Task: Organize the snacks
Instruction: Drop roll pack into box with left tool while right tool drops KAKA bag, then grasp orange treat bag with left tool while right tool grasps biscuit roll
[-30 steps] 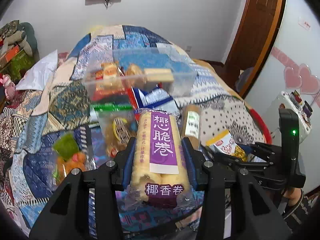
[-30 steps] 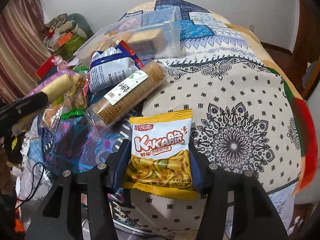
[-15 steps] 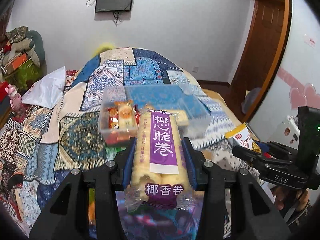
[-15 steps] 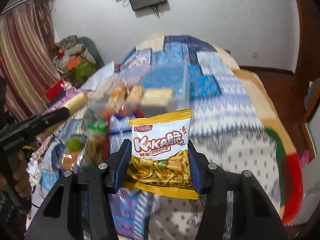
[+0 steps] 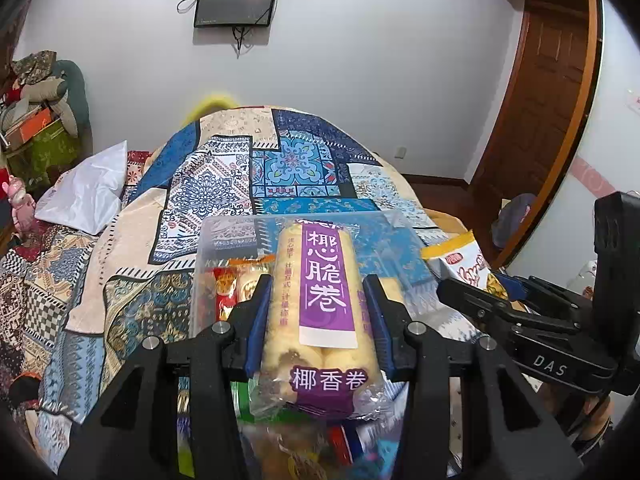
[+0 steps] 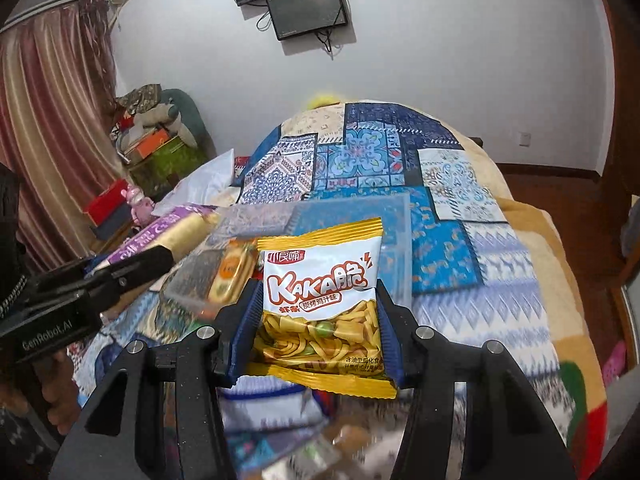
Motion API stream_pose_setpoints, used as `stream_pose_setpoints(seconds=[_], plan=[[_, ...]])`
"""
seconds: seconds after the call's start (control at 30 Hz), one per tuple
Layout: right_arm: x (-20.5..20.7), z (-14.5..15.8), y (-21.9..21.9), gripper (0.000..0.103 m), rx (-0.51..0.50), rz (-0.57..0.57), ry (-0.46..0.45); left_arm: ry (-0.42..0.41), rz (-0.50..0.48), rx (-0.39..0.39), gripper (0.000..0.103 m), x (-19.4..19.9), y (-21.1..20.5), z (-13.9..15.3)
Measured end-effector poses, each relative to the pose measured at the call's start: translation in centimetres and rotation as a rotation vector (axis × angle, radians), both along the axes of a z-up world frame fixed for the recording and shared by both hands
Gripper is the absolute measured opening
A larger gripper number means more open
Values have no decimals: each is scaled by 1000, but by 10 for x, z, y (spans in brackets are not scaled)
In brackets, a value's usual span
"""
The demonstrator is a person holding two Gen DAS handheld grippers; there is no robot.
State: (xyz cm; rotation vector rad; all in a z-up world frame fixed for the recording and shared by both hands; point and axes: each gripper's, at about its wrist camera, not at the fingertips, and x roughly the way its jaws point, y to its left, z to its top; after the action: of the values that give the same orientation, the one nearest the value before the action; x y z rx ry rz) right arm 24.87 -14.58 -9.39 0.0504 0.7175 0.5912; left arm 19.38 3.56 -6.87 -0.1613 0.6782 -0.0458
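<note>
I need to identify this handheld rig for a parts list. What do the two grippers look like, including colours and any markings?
Both are matte black angular frames with silver screw heads and ribbed blue finger pads. The black left gripper carries white "GenRobot.AI" lettering on its body; the black right gripper shows "DAS" on its side.

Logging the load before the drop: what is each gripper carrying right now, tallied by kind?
Purple-label roll packs, in the left gripper: 1
Yellow Kaka crisp bags, in the right gripper: 1
Total held: 2
</note>
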Motion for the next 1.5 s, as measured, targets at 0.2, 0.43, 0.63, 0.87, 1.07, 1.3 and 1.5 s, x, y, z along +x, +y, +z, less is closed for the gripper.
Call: stream_pose_setpoints(seconds=[0.2, 0.43, 0.63, 0.87, 1.07, 1.3, 1.5], plan=[[30, -13, 14, 49, -10, 6, 23, 48, -8, -27, 44, 36, 6, -23], [49, -32, 26, 49, -41, 28, 46, 111, -21, -49, 44, 66, 9, -50], [57, -45, 29, 50, -65, 25, 71, 139, 5, -61, 45, 74, 12, -60], [52, -38, 19, 57, -48, 22, 83, 126, 2, -69, 45, 60, 17, -48], [31, -24, 2, 61, -42, 15, 70, 85, 1, -32, 49, 28, 18, -25], [-7, -21, -12, 71, -64, 11, 64, 26, 18, 27, 63, -27, 26, 3], [-39, -48, -5, 80, -142, 7, 90, 24, 61, 74, 72, -68, 43, 2]])
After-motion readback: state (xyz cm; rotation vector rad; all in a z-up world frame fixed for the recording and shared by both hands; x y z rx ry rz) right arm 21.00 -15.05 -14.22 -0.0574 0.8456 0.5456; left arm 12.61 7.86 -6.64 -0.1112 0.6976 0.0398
